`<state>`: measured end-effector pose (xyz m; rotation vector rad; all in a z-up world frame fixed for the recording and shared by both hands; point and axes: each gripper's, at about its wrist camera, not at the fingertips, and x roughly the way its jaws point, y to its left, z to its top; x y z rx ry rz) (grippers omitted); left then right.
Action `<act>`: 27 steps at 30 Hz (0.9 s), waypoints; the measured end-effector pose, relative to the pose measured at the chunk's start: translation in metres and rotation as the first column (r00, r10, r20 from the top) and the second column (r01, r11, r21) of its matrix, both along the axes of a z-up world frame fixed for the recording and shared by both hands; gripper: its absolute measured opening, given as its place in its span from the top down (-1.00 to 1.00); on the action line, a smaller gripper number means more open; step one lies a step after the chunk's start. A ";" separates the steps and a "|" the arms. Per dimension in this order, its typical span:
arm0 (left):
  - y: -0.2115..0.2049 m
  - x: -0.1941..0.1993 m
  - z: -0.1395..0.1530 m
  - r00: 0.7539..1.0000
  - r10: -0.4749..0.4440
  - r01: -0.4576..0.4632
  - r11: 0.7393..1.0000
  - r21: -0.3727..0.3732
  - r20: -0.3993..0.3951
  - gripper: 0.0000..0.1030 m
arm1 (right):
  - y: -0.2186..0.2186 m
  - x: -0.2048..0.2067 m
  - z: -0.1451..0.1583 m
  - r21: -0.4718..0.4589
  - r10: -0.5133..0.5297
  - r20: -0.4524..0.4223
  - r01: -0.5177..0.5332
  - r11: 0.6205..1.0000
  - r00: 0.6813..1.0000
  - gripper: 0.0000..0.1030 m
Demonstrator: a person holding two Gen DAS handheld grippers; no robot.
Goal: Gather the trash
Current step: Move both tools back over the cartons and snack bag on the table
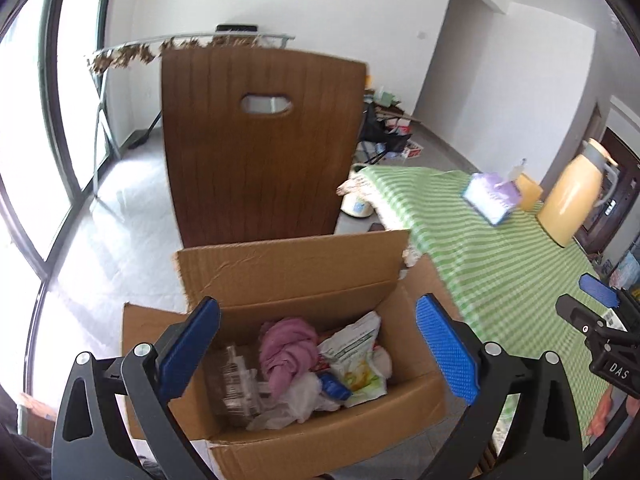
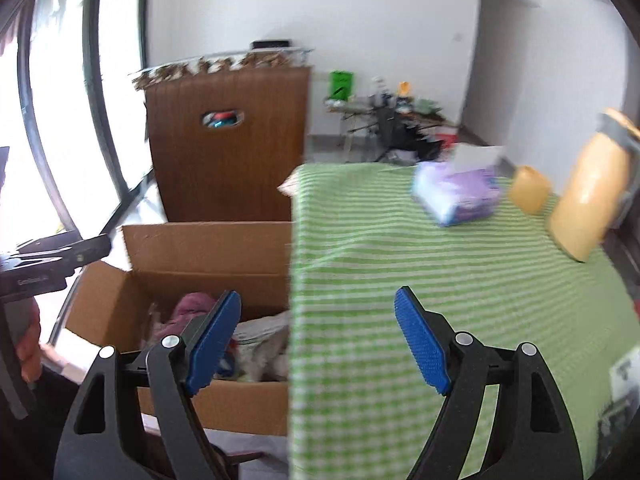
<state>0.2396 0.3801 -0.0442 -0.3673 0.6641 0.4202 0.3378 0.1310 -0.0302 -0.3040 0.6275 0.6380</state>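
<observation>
An open cardboard box (image 1: 280, 276) stands on the floor beside the table. It holds a pink cloth (image 1: 288, 344), a green and white snack wrapper (image 1: 356, 356), a clear plastic container (image 1: 236, 384) and a white plastic bag (image 1: 296, 400). Above the box hangs my left gripper (image 1: 317, 308), open, with nothing between its blue pads. My right gripper (image 2: 318, 296) is open and empty too, over the table's left edge where it meets the box (image 2: 208, 248). Each gripper shows at the edge of the other's view: the right gripper (image 1: 586, 300) and the left gripper (image 2: 60, 256).
A brown wooden chair back (image 1: 260, 148) rises right behind the box. The table with the green checked cloth (image 2: 440, 280) carries a purple tissue pack (image 2: 456, 192), a small yellow cup (image 2: 528, 190) and a yellow jug (image 2: 588, 196). Clutter lies on the far floor; a window is at left.
</observation>
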 end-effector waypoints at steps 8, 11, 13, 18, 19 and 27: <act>-0.094 0.022 0.035 0.985 -0.159 0.154 0.985 0.078 0.062 -0.85 | -0.131 -0.015 0.032 0.086 -0.206 0.082 0.199 0.976 0.975 -0.56; -0.136 0.031 0.044 0.971 -0.225 0.216 0.969 0.118 0.074 -0.85 | -0.185 -0.022 0.034 0.118 -0.291 0.085 0.280 0.953 0.953 -0.58; -0.165 0.038 0.047 0.958 -0.277 0.266 0.956 0.127 0.079 -0.85 | -0.217 -0.029 0.034 0.127 -0.343 0.082 0.332 0.935 0.936 -0.58; -0.237 0.058 0.050 0.915 -0.399 0.389 0.912 0.127 0.063 -0.85 | -0.308 -0.050 0.028 0.131 -0.479 0.057 0.469 0.873 0.876 -0.58; -0.250 0.060 0.050 0.907 -0.418 0.408 0.904 0.128 0.062 -0.85 | -0.327 -0.053 0.026 0.131 -0.515 0.047 0.506 0.853 0.856 -0.58; -0.364 0.079 0.042 0.802 -0.596 0.587 0.799 0.128 0.043 -0.85 | -0.461 -0.083 0.007 0.136 -0.730 -0.040 0.728 0.672 0.682 -0.58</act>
